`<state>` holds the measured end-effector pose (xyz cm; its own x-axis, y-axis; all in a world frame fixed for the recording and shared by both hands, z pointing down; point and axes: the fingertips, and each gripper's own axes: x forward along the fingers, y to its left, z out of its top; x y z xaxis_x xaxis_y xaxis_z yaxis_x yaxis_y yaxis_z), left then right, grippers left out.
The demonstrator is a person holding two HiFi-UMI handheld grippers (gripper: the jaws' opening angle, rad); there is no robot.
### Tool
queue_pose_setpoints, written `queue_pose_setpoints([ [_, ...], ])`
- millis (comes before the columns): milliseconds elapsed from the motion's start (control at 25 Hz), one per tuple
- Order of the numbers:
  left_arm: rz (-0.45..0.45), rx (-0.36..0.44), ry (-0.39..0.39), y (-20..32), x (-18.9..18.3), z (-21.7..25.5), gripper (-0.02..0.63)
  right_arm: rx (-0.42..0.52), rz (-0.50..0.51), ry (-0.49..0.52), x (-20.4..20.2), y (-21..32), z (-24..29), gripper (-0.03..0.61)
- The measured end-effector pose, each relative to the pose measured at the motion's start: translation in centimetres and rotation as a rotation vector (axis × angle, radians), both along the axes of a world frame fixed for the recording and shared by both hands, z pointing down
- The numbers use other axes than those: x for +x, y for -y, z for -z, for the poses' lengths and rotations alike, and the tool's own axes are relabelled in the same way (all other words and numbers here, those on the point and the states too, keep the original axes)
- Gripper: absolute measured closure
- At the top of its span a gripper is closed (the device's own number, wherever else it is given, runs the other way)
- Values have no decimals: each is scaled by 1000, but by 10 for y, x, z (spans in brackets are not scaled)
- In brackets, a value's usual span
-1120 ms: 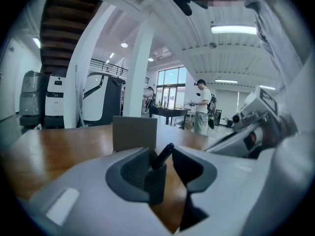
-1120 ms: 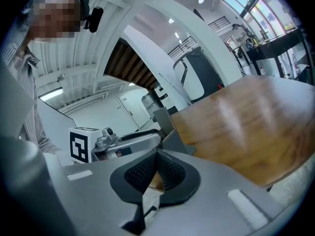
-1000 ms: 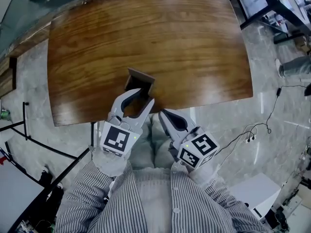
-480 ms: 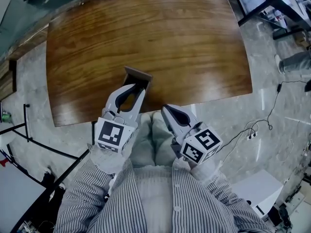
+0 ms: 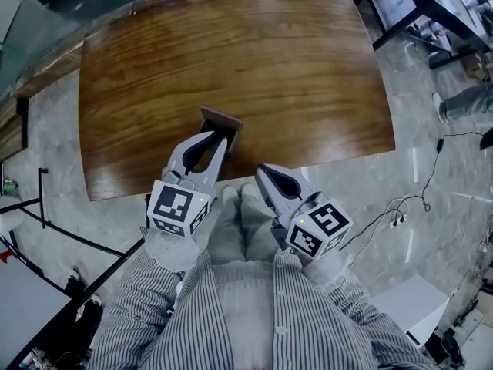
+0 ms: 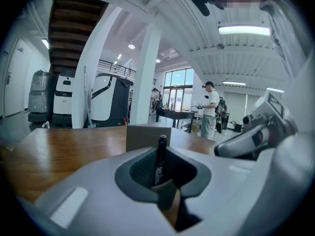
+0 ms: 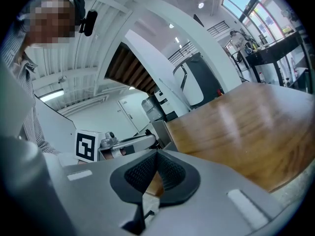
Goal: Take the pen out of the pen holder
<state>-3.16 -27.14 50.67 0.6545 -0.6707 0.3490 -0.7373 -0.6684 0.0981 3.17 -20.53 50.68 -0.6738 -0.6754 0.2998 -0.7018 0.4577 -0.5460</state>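
Note:
A small brown pen holder (image 5: 220,121) stands near the front edge of the wooden table (image 5: 269,60). In the left gripper view a black pen (image 6: 161,150) sticks up in front of the holder (image 6: 147,136), right between the two pads. My left gripper (image 5: 218,139) reaches the holder's near side; its jaws have just been closing and now sit against the pen. My right gripper (image 5: 260,172) hangs shut and holding nothing just off the table's front edge, to the right of the left one; its pads (image 7: 147,171) meet.
The rest of the tabletop carries nothing but the holder. Dark desks (image 5: 431,6) stand at the back right, a cable (image 5: 400,205) trails on the marble floor and a black frame (image 5: 54,226) sits at the left. A person (image 6: 212,109) stands far behind.
The left gripper's jaws have narrowed from wide open around the holder to a slim gap. Both hands have stayed almost where they were.

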Motion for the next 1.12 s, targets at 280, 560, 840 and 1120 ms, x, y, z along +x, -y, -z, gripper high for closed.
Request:
queue_pose_setpoints([
  [280,-22,75,-17,-6,1,36,566,71,16,-4,-4,6,29,578],
  [560,-22,176,-59,-9,-5,80,566,169,38,-12,-6,19,63,578],
  [840,-25,247,-124,-28,-10,110,566,230,69,-10,-15,14,85,578],
  [1120,37,172,-229,-51,-25,105,566,267,98,-18,-22,7,97,578],
])
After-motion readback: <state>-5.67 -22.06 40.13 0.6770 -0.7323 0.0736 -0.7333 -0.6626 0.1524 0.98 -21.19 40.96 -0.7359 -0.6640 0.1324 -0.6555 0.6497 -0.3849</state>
